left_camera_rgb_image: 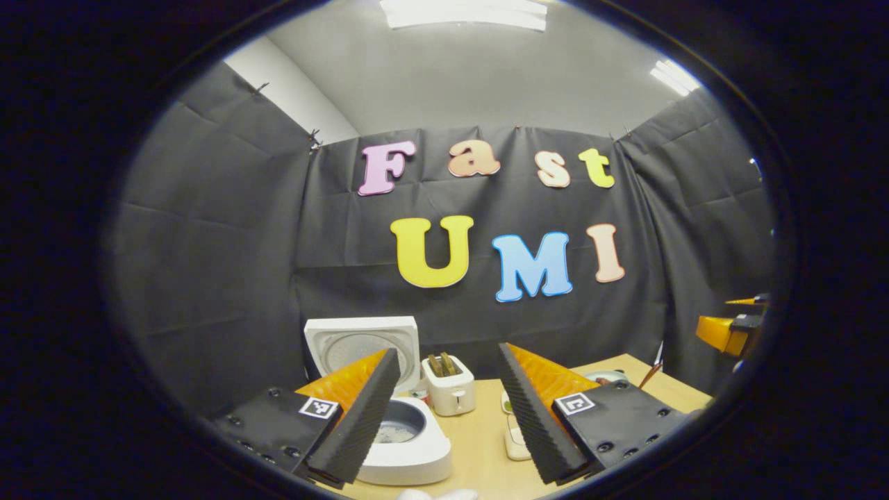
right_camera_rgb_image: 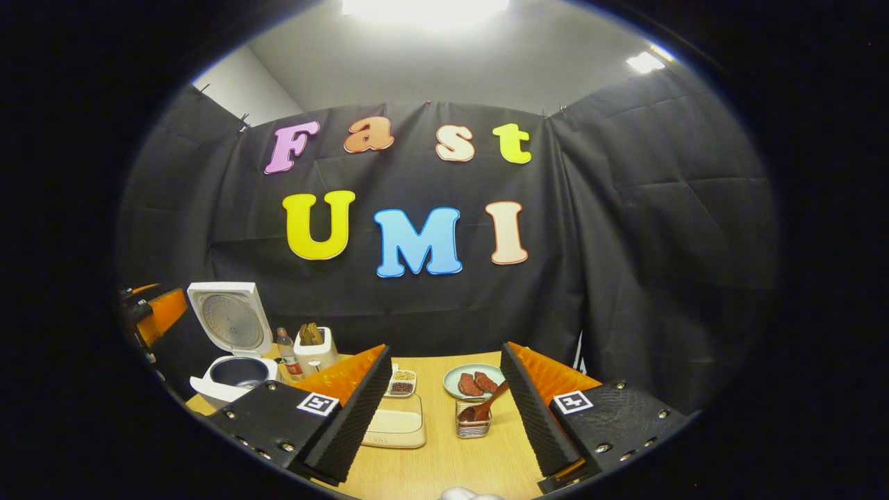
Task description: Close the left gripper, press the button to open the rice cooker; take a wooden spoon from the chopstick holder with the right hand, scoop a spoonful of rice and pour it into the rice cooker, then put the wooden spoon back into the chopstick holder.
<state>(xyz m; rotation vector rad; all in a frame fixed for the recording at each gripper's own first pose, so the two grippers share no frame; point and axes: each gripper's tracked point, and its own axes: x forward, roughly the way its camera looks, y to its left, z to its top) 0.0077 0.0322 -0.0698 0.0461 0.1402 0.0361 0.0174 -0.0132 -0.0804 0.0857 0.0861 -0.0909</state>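
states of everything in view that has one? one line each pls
rice cooker: lid up, open
wooden spoon: in the chopstick holder, leaning
toaster: slices in the slots
plate: holds reddish slices
left gripper: open, holding nothing
right gripper: open, holding nothing

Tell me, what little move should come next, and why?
Probably the right hand-held gripper should ease forward toward the wooden spoon in its holder. The rice cooker already stands with its lid up, both grippers are open and empty, and the spoon leans in the holder just ahead, between the right one's fingers.
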